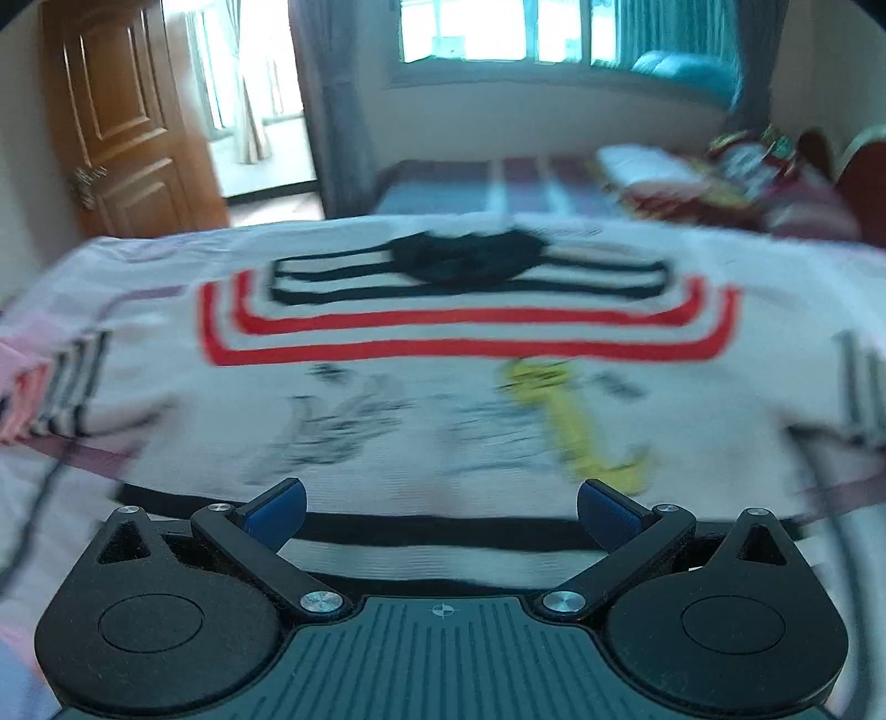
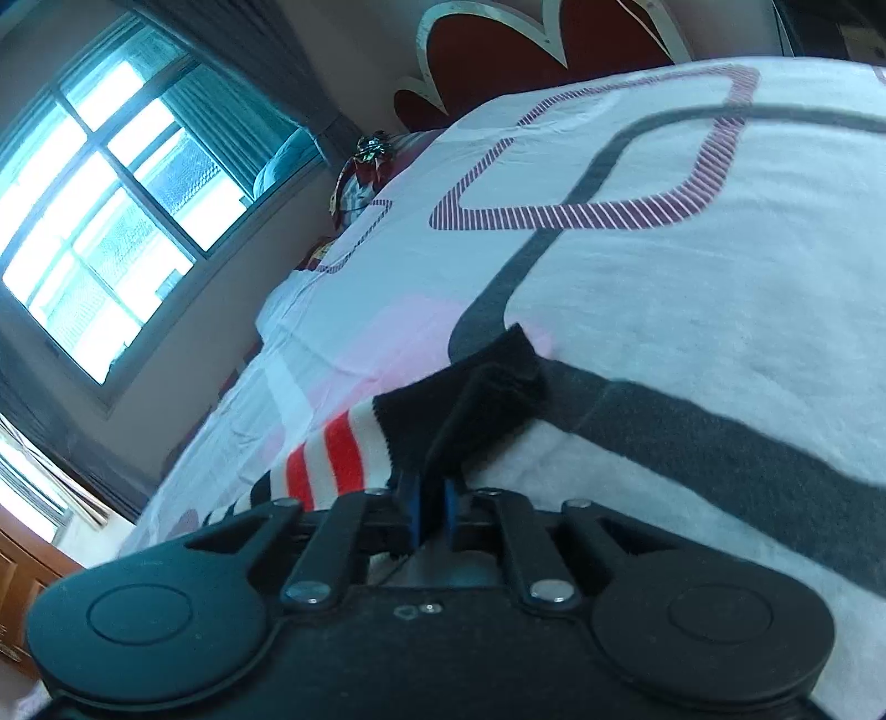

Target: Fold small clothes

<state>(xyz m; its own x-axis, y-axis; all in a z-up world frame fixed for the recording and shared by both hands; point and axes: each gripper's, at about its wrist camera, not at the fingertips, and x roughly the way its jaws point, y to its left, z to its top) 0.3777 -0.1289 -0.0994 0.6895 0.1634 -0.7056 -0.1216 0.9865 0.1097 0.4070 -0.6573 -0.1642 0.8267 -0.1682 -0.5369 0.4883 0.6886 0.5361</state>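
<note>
Daylight came through a barred window [image 1: 470, 33] at the far side of a bedroom, with a brown wooden door [image 1: 127, 122] to the left in the left wrist view and a red headboard [image 2: 498, 50] showing in the right wrist view. Most of both pictures was filled by a bed [image 2: 692, 310] under a white sheet printed with grey and striped purple loops.

On that sheet lay a small white sweater [image 1: 443, 399], spread flat with its black collar [image 1: 465, 260] at the far end, black and red stripes under the collar, and blurred cartoon prints across the chest. A black band ran along its near hem, just ahead of the left gripper [image 1: 441, 512]. That gripper's blue-padded fingers [image 1: 277, 509] stood wide apart over the hem with nothing pressed between them; whether they touched the cloth could not be told through the blur. It pointed forward and down toward the sweater.

The right gripper [image 2: 432, 515] sat rolled to one side, low over the bed, so the window leaned in its view. Its jaws were drawn together on the black cuff [image 2: 487, 387] of a sleeve, whose red, white and black stripes trailed off to the left of the fingers. The cuff end stuck out past the fingertips and lay against the sheet.
</note>
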